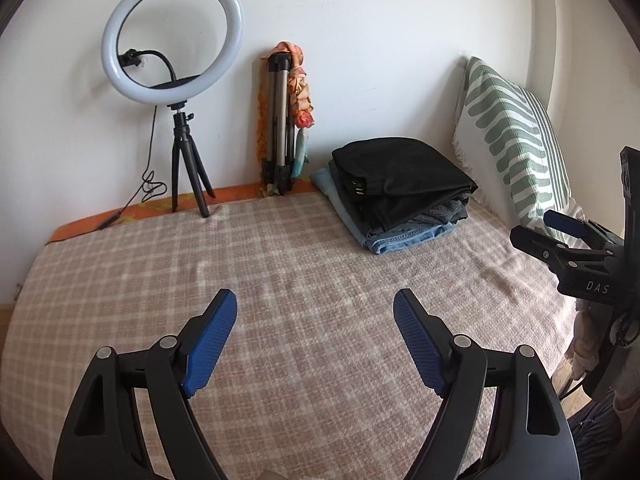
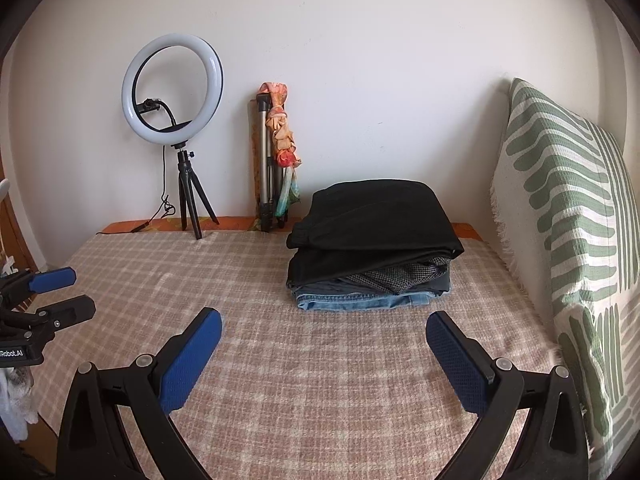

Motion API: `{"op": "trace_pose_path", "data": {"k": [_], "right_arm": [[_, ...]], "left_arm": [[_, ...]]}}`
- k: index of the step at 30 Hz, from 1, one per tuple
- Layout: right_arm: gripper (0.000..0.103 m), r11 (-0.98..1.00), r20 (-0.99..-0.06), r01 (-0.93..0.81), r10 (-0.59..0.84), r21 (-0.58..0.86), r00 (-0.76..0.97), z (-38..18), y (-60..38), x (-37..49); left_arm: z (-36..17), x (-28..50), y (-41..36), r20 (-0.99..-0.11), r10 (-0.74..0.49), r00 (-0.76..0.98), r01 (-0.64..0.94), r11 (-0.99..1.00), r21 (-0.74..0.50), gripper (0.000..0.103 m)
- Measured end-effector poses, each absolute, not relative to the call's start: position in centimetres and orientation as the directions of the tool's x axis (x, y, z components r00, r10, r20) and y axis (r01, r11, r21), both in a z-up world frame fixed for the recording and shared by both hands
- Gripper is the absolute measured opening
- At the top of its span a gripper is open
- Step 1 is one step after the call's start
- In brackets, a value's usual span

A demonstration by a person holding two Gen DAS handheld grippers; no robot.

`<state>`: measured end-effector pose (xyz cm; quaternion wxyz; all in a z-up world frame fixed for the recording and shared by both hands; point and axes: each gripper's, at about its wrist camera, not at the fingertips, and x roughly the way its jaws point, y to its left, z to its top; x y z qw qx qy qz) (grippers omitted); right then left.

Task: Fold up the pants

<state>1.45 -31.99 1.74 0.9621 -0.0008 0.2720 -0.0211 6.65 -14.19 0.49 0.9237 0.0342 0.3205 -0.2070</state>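
A stack of folded pants (image 1: 400, 192) lies at the back right of the bed, black pants on top and blue jeans (image 1: 404, 236) at the bottom; it also shows in the right wrist view (image 2: 372, 240). My left gripper (image 1: 315, 300) is open and empty above the checked blanket (image 1: 280, 280), well short of the stack. My right gripper (image 2: 324, 320) is open and empty, close in front of the stack. Each gripper shows at the edge of the other's view: the right one (image 1: 560, 228) and the left one (image 2: 60, 292).
A ring light on a small tripod (image 1: 172, 40) stands at the back left with its cable trailing. A folded tripod with a scarf (image 1: 280, 120) leans on the wall. A green-striped pillow (image 1: 516, 136) stands along the right side.
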Motion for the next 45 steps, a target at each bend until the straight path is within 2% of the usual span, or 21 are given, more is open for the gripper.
{"op": "trace_pose_path", "data": {"k": [5,10,45], "right_arm": [[0.103,0.999,-0.527,0.046,-0.032,0.014,0.849,0.4,-31.5,1.1],[0.103,0.999,-0.532,0.049,-0.039,0.005,0.846,-0.6,-31.1,1.1],[0.103,0.997,-0.538,0.079,-0.067,-0.001,0.84,-1.4,-31.3,1.0]], "left_arm": [[-0.4,6.1,-13.2,-0.619,-0.339,0.709,0.386,0.92,-0.062,0.081],[-1.1,5.7,-12.0,-0.623,-0.325,0.711,0.357,0.931,-0.079,0.086],[-1.9,4.5,-11.8,-0.64,-0.285,0.714,0.342,0.939,-0.037,0.088]]}}
